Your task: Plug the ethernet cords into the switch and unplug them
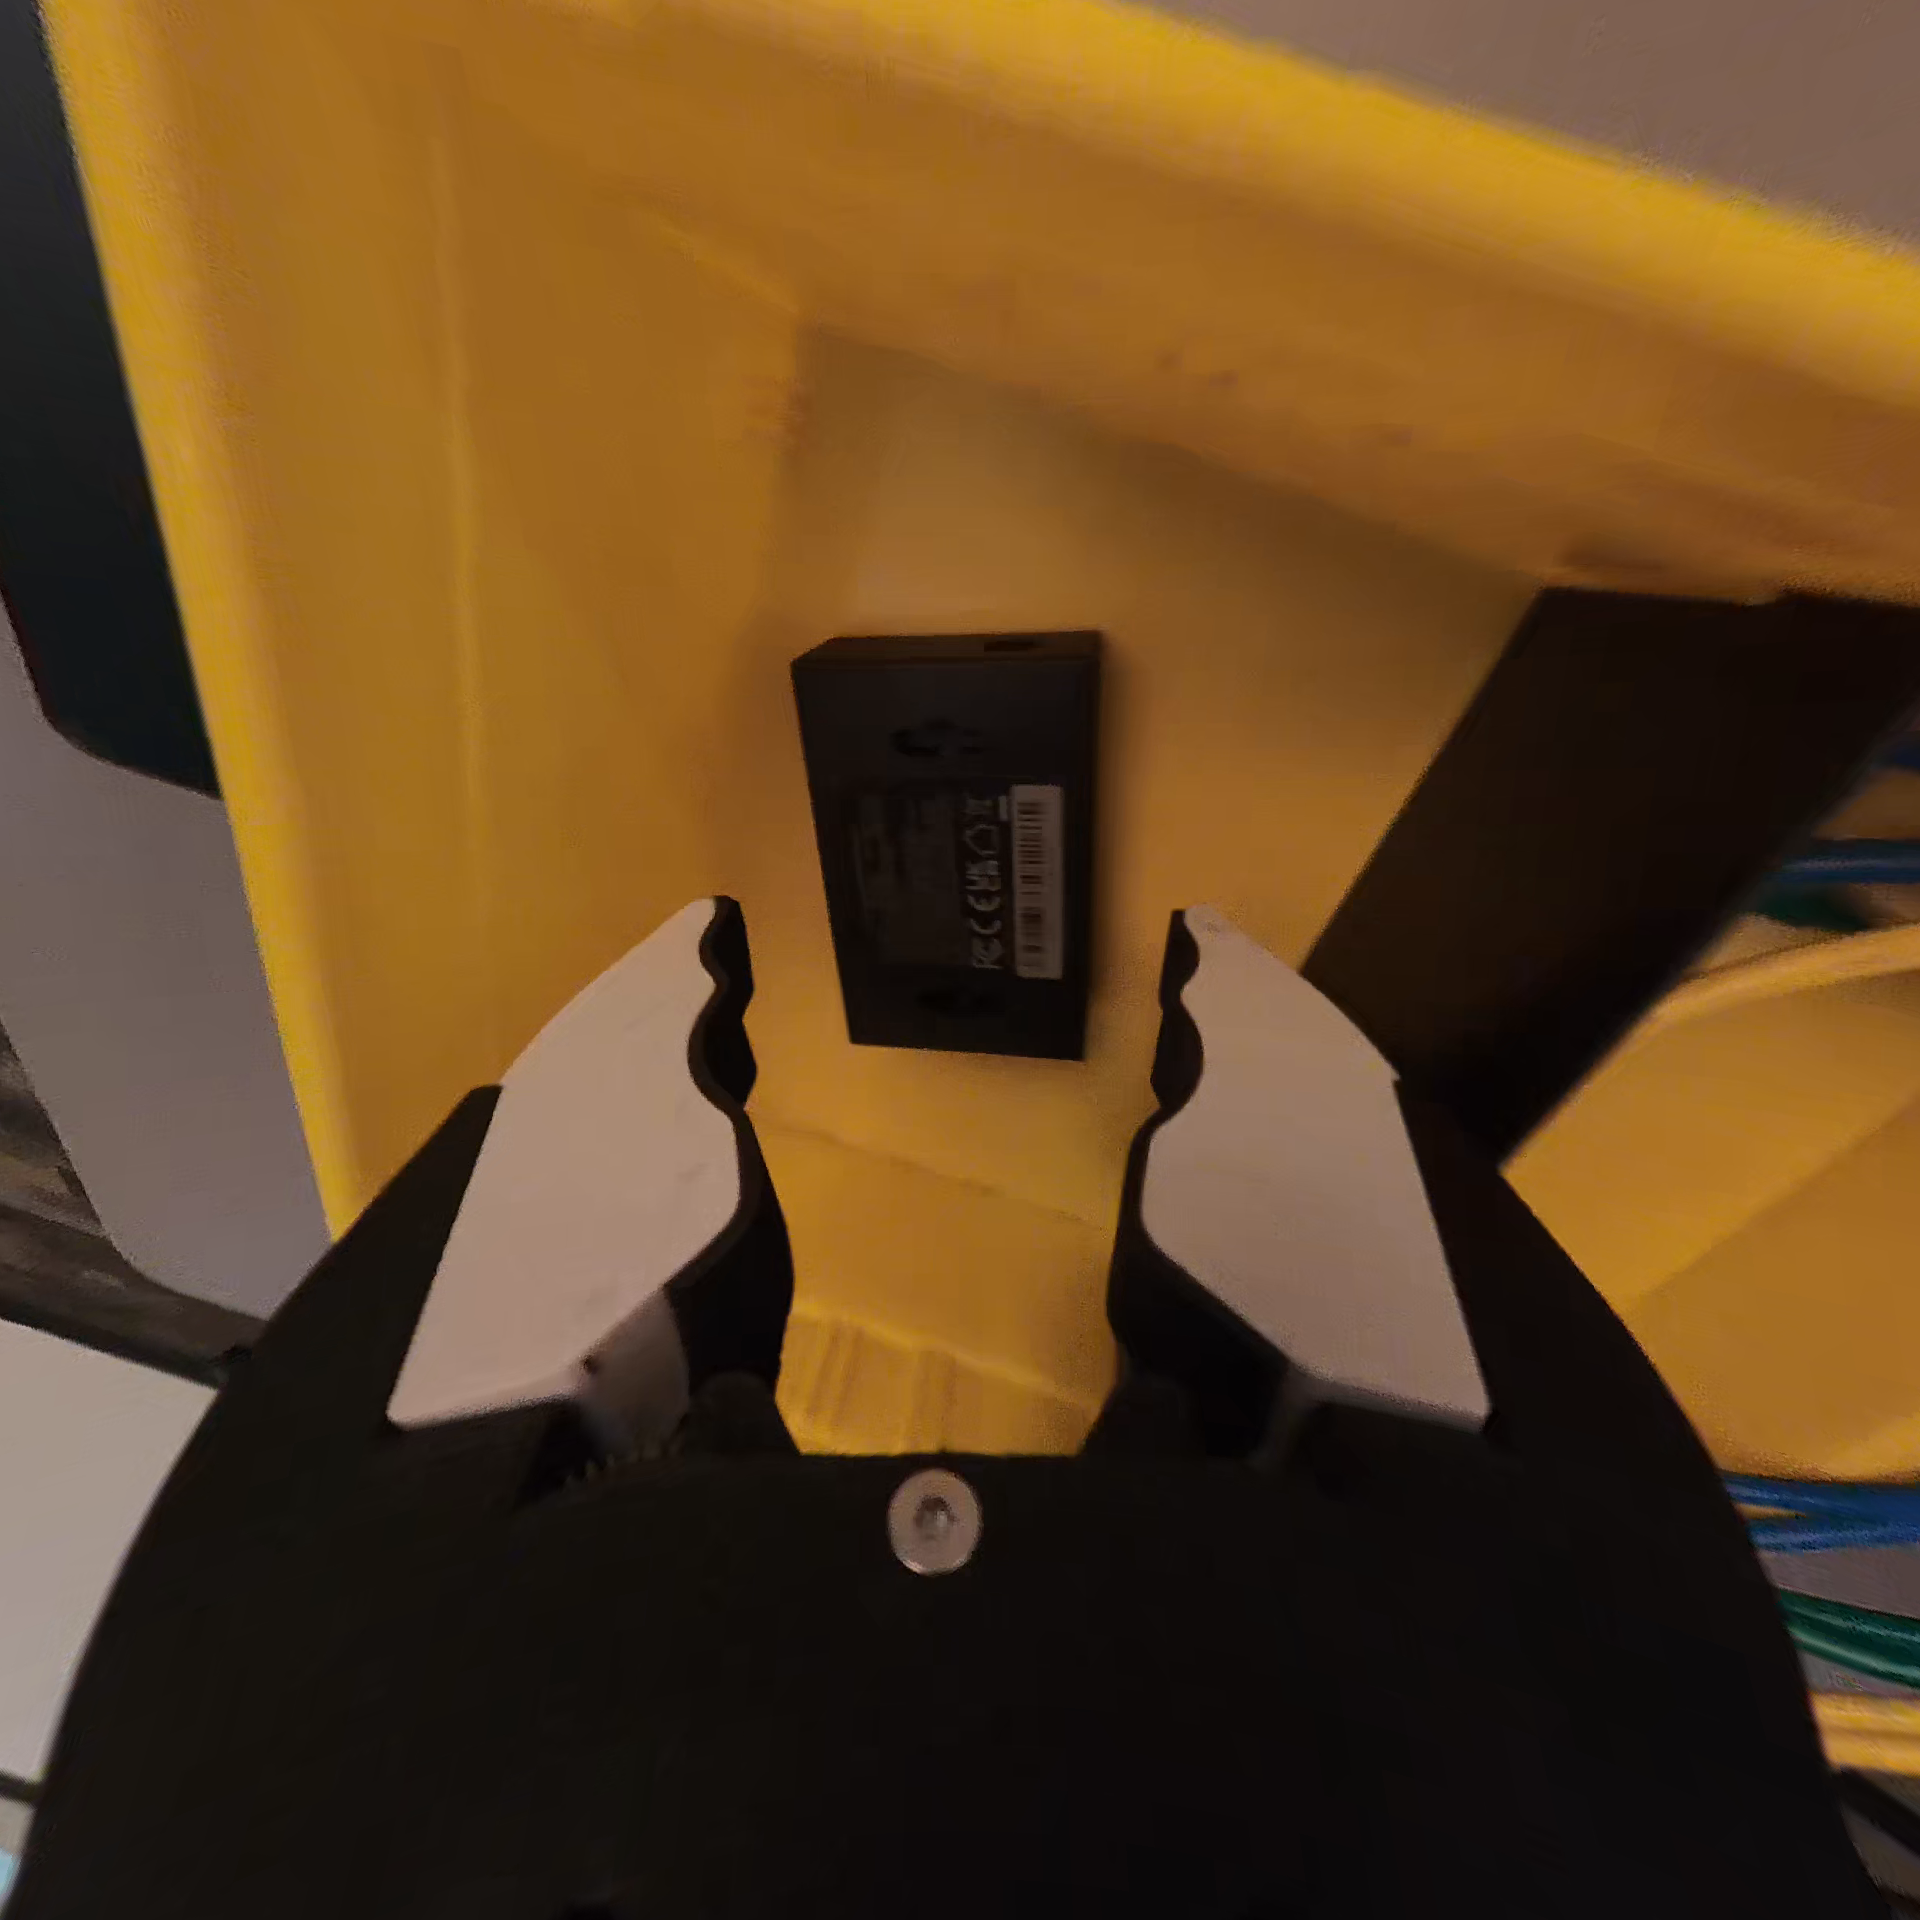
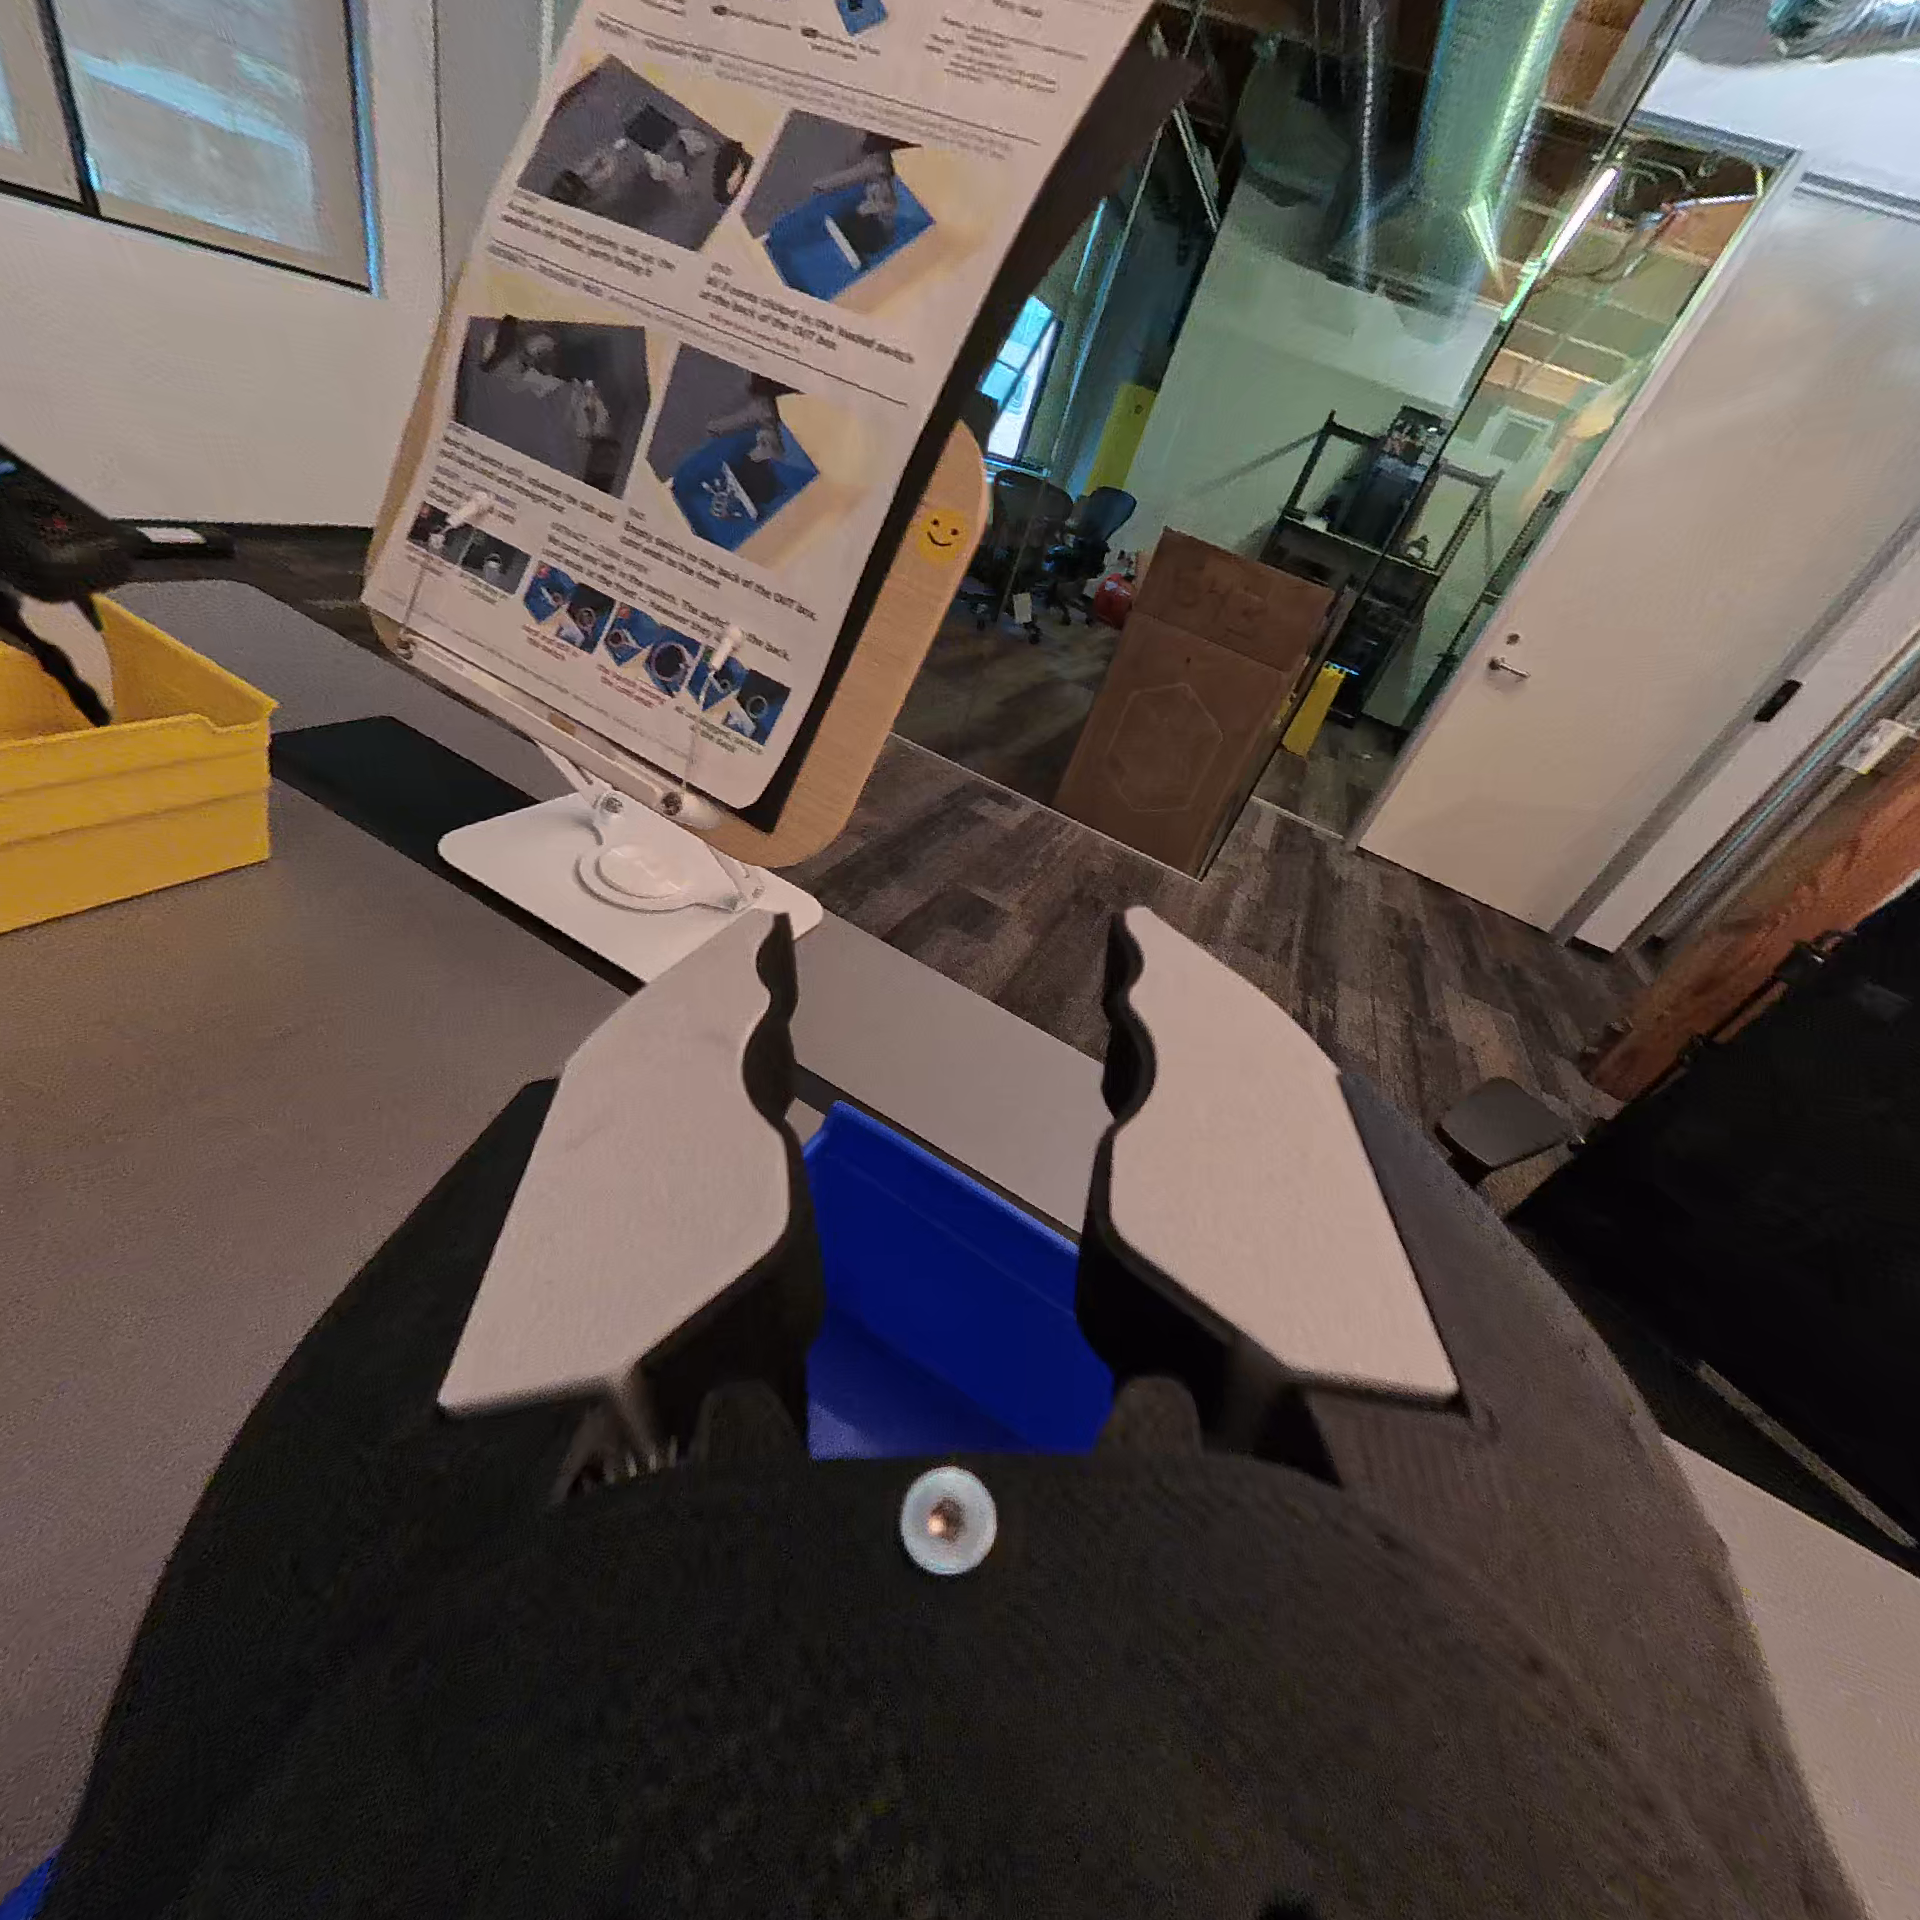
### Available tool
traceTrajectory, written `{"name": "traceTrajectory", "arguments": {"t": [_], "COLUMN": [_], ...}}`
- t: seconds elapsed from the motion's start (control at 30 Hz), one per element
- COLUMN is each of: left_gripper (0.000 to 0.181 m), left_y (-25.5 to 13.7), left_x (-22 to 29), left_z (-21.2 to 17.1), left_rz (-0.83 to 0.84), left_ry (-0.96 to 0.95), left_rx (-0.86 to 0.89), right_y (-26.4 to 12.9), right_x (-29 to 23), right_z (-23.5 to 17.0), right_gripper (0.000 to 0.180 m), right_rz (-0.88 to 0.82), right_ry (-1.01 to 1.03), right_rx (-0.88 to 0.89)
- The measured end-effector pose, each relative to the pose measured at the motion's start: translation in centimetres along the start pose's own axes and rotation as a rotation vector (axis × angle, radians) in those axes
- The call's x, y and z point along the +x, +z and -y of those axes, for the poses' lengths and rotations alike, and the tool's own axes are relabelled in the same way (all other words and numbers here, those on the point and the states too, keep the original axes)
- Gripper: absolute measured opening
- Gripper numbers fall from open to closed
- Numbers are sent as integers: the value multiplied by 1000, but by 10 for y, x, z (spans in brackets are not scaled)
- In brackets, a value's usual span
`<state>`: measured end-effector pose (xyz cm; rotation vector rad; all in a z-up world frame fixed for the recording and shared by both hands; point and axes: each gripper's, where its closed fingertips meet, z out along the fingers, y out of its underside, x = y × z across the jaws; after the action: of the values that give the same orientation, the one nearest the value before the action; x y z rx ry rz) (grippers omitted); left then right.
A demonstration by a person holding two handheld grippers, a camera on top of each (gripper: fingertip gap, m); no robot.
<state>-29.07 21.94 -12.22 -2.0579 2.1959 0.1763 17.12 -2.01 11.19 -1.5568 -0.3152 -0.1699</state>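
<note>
— Yellow plastic bin point(image 1: 582, 520) walls fill the left wrist view; what's inside?

— Flat black rectangular switch point(image 1: 951, 842), label side up, long axis running away from the left gripper point(image 1: 956, 925), whose jaws stand apart with nothing held, just short of it. Blue cords point(image 1: 1860, 862) at far right.

— And the right gripper point(image 2: 943, 940)?

— Spread wide, nothing between, above a blue plastic bin point(image 2: 935, 1278) on the grey tabletop point(image 2: 260, 1091), facing a propped instruction sheet point(image 2: 707, 364).

Dim, motion-blurred left view; bright, sharper, edge-warped right view.
</note>
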Motion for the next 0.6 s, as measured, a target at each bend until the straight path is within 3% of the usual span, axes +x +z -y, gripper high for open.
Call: {"name": "traceTrajectory", "arguments": {"t": [0.23, 0.37, 0.6], "left_gripper": [74, 63, 61], "left_y": [31, 34, 23], "left_x": [-3, 3, -1], "left_z": [-15, -23, -39], "left_rz": [-60, -173, -86], "left_ry": [122, 22, 56], "left_rx": [-89, -139, -265], "right_y": [-1, 3, 6], "right_x": [20, 20, 10], "right_z": [-16, -23, -25], "right_gripper": [57, 56, 55], "right_rz": [-55, -58, -31], "right_ry": [25, 17, -55], "right_rx": [-44, -76, -110]}}
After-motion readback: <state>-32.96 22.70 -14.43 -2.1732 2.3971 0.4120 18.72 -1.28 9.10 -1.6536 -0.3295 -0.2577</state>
